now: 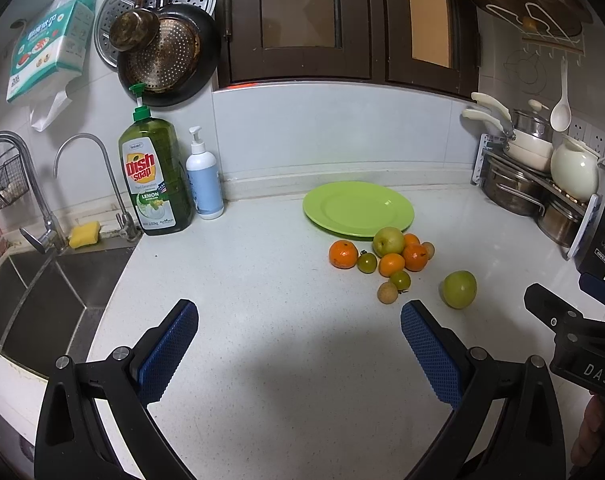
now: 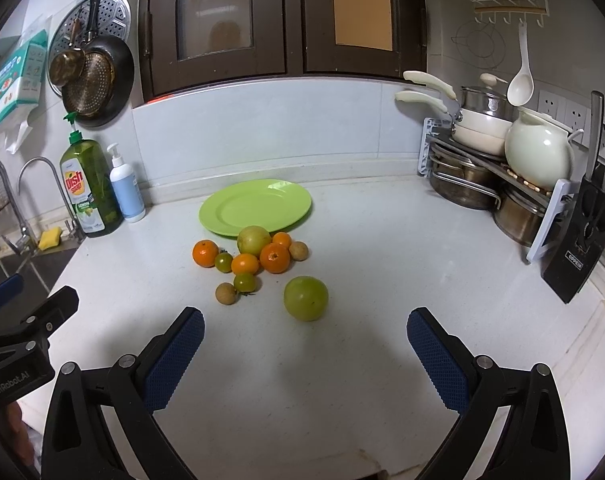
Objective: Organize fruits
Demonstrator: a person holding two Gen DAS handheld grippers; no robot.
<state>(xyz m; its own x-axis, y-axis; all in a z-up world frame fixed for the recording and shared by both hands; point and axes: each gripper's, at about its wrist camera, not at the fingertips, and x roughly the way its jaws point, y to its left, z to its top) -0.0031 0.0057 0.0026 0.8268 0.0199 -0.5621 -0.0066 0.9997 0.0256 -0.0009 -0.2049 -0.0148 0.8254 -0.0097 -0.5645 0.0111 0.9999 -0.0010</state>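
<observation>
Your left gripper [image 1: 298,320] and right gripper [image 2: 304,328] hang spread and empty, low in frame. Fruits [image 2: 254,260] cluster mid-frame just below the plate [image 2: 255,207]. The nearest green fruit [image 2: 305,298] may roll if nudged off-centre.

A home kitchen: a sink [image 1: 42,280] with two taps [image 1: 30,184] sits at the left end of a white table [image 1: 262,280], with dish soap [image 1: 154,176] beside it. Pans [image 1: 166,52] hang on the tiled wall, and pots [image 2: 474,160] fill a rack by a knife block [image 2: 582,232].
</observation>
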